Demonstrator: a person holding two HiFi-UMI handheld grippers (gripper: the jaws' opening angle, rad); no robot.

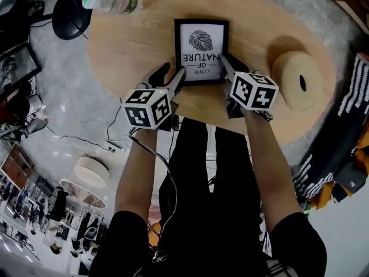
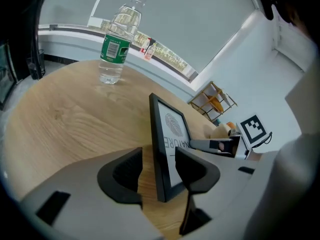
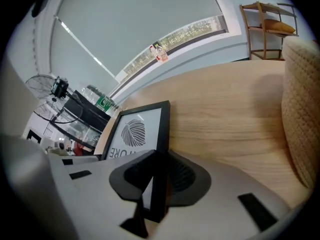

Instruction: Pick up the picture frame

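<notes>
The black picture frame [image 1: 202, 45] with a leaf print sits on the oval wooden table [image 1: 132, 39], its lettering upside down to me. My left gripper [image 1: 173, 74] is at the frame's near left corner. In the left gripper view the frame [image 2: 172, 129] shows edge-on between the jaws of that gripper [image 2: 161, 169], with a gap to the left pad [image 2: 127, 171]. My right gripper [image 1: 229, 65] is at the near right corner. In the right gripper view both pads of that gripper [image 3: 159, 176] press on the edge of the frame [image 3: 137, 129].
A water bottle [image 1: 112, 0] [image 2: 117, 44] stands at the table's far left. A round woven basket [image 1: 297, 79] [image 3: 302, 114] sits to the right of the frame. A black round stand base [image 1: 72, 10] is on the floor beyond the table's left edge.
</notes>
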